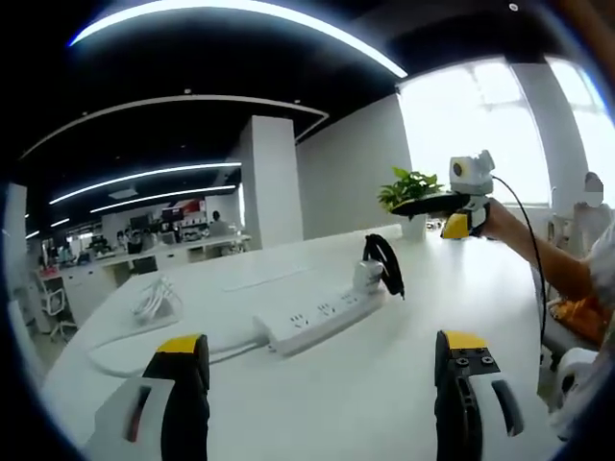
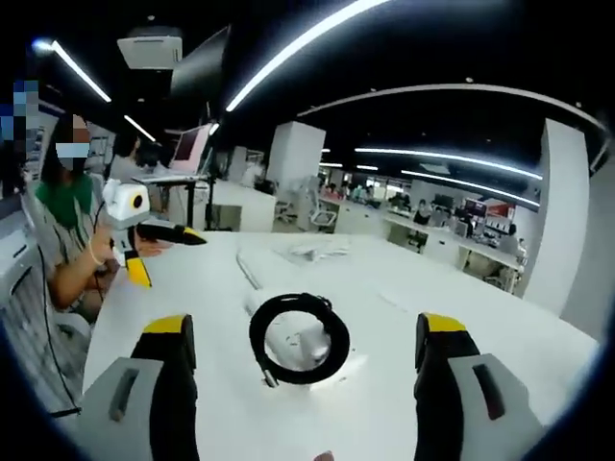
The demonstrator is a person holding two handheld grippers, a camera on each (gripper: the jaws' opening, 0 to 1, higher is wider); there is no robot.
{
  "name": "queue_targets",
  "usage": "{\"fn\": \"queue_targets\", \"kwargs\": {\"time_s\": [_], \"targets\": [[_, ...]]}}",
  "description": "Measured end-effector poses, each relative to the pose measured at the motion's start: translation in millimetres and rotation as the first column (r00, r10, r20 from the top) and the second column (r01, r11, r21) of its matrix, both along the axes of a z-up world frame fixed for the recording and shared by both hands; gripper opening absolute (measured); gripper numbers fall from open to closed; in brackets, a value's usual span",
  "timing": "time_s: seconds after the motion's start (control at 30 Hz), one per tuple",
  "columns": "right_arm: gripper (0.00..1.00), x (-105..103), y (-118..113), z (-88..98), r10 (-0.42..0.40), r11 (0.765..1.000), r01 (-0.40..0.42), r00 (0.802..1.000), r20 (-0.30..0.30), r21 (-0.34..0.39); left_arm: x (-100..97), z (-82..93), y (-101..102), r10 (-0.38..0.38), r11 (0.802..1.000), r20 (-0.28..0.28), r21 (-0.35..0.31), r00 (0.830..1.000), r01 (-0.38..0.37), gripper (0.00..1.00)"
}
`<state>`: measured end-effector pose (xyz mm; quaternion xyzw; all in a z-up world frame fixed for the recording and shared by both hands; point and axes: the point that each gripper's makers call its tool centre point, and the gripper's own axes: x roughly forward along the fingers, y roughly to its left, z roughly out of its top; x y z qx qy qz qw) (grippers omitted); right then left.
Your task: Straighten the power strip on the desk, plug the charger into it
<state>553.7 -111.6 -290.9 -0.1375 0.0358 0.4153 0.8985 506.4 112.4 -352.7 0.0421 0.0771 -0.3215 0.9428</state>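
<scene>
Both my grippers, left (image 1: 322,370) and right (image 2: 307,370), hover with jaws spread, empty. The power strip (image 1: 322,315) lies askew mid-table (image 1: 461,288), the charger (image 2: 296,341) with coiled cable at its end. Both look light, rigid; I'd grip the strip's sides.

The bench (image 1: 404,317) is plain white, and the power strip (image 1: 322,317) on it is white too, with small dark socket holes along its face. The charger (image 1: 368,273) has a white body wrapped in a coil of black cable (image 1: 388,264). A second bundle of cable (image 1: 154,300) further off is white. The left hand-held gripper (image 1: 322,384) has black jaws capped with yellow tips on a pale grey body; the right hand-held gripper (image 2: 303,384) wears the same black, yellow and grey. The potted plant (image 1: 408,187) has bright green leaves.
</scene>
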Motion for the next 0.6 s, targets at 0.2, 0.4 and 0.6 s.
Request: {"fn": "queue_targets", "kwargs": {"time_s": [0.2,0.4,0.6], "targets": [[1.0,-22,1,10.1,-0.044,0.998,0.043,0.999,0.031,0.046,-4.3,5.4,3,0.005,1.0,-0.006,0.008,1.0,-0.005,0.99],[1.0,-42,-5,12.2,-0.1,0.994,0.099,0.994,0.035,0.035,-6.4,5.2,11,0.026,0.999,-0.02,0.036,0.999,-0.025,0.99],[1.0,-73,-18,8.1,-0.17,0.985,0.168,0.983,0.071,0.033,-12.6,3.1,16,0.03,0.999,-0.016,0.03,0.999,-0.03,0.99]]}}
